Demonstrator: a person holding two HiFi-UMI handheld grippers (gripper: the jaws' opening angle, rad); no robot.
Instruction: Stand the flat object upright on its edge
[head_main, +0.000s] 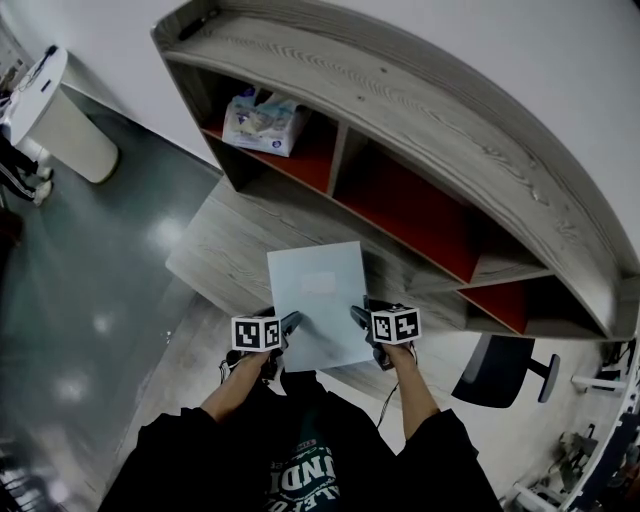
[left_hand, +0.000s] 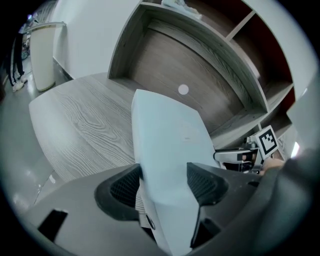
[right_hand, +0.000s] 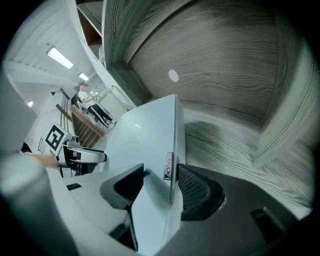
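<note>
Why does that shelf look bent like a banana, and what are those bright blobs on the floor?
Head view: the wide lens bows the shelf unit into an arc; the blobs are light glare on the shiny floor. Left and right gripper views: a dark round border rings each, and the pale folder looks stretched near the lens.

Plenty of bare table (head_main: 215, 245) left of the folder (head_main: 315, 290), easy way in from that side. Straight behind, the shelf (head_main: 450, 150) walls off the whole back edge. Its left cubby is half taken by a tissue pack (head_main: 262, 122); the middle one is open. A chair (head_main: 495, 370) crowds the right front corner
</note>
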